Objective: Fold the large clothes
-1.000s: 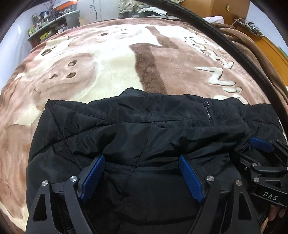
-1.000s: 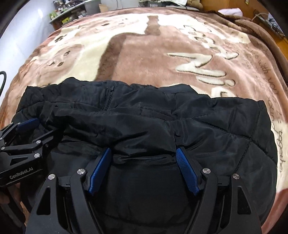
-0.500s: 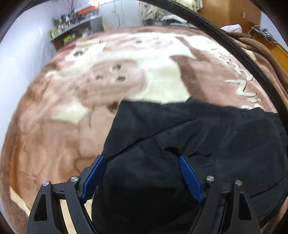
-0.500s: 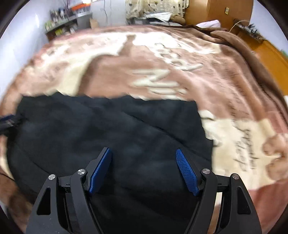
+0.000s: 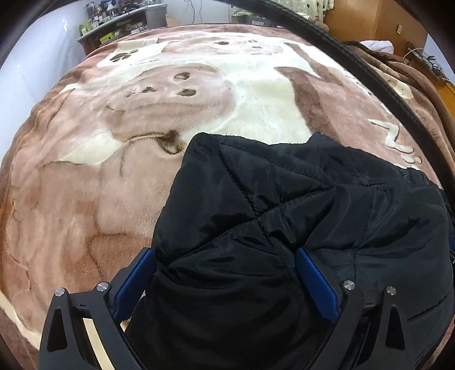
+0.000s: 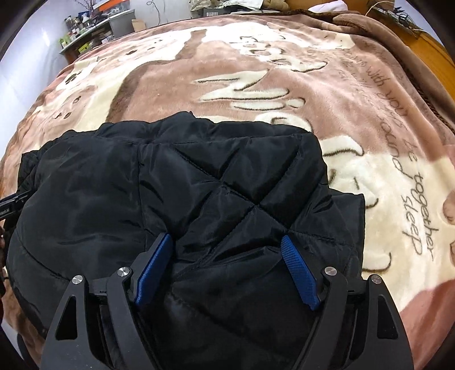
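**Folded jacket bundle straddled at both ends**

Black quilted padded jacket [image 5: 284,216] bunched on near side of brown-and-cream plush blanket [image 5: 113,170], long axis left to right. Left gripper [image 5: 224,280] over left end, right gripper [image 6: 226,270] over right end; both jaws wide, opening, fabric between, unpinched.

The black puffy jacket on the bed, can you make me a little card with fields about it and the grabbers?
garment: black quilted jacket, bunched into a compact, folded-over heap
surface: brown and cream plush blanket with paw prints and lettering
left hand-held gripper: jaws opening, over the jacket's left edge, fabric between the blue pads
right hand-held gripper: jaws opening, over the jacket's right part, fabric between the pads
background: cluttered shelf by the wall
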A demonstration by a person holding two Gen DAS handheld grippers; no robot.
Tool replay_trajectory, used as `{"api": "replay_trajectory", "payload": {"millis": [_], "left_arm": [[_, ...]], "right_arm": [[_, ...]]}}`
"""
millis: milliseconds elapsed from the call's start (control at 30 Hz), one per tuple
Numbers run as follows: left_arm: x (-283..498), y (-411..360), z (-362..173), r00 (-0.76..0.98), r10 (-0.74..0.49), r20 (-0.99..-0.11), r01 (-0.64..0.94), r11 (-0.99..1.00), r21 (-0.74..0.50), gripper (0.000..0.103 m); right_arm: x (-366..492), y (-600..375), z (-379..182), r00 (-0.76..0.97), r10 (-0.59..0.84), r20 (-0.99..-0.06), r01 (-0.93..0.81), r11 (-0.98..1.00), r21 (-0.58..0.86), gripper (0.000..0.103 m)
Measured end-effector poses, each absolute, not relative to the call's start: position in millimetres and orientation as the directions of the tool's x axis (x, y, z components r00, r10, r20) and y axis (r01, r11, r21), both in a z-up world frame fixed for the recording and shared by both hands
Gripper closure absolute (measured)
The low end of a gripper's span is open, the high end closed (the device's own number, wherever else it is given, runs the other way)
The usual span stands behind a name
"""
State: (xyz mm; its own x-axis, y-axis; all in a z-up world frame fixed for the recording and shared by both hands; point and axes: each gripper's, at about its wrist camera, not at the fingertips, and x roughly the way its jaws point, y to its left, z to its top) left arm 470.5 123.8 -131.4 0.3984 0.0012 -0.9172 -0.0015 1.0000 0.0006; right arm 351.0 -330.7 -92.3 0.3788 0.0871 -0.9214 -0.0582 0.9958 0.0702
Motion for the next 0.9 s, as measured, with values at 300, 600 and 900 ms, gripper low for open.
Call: {"api": "replay_trajectory", "payload": {"millis": [300, 600, 900], "left_arm": [[452, 144, -100, 0.432, -0.102, -0.896, -0.014, 0.993, -0.119, 0.004], [409, 201, -92, 0.430, -0.235, -0.871, 0.010, 0.967, -0.256, 0.005], [389, 222, -107, 0.409, -0.360, -0.839, 0.022, 0.923, -0.385, 0.005]], "right_arm": [[324, -344, -52, 0.442, 0.147, -0.885, -0.090, 0.989, 0.120, 0.025], [261, -421, -39, 0.482, 0.184, -0.857, 0.037, 0.973, 0.230, 0.024], [250, -445, -60, 0.465, 0.338, -0.818, 0.054, 0.912, 0.407, 0.024]]}}
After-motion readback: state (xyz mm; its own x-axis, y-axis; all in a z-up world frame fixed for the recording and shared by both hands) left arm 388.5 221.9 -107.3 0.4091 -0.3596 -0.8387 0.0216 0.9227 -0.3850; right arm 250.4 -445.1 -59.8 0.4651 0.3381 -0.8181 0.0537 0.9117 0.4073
